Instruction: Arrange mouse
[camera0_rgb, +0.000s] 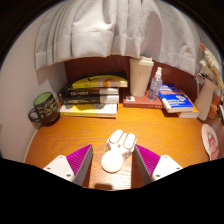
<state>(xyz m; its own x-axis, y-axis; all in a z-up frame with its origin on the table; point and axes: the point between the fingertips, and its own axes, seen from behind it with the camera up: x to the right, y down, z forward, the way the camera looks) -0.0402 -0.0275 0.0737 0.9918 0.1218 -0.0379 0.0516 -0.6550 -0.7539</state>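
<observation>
Resting between the two spread fingers of the hand-held gripper (112, 160), a white mouse (116, 147) lies on an orange-brown wooden desk (165, 128), its rounded body nearest the camera and its two buttons pointing away. The magenta pads (80, 157) on the fingers' inner faces stand apart on either side of the mouse, with a visible gap at each side, so the fingers are about it without pressing on it. A pale sheet or card (108, 178) lies under the near end of the mouse, between the fingers. Beyond the fingertips the desk runs on to a row of things against the back wall. To the left, a dark green mug (43, 107) stands near the desk's edge, just beside a stack of books (92, 96) whose topmost cover is yellow. Near the middle, a pale upright container (141, 77) stands beside a small bottle (157, 85). To the right, a blue book (177, 100) lies flat on other papers. Above it all, a light grey curtain (110, 30) hangs in folds over the back of the desk.
</observation>
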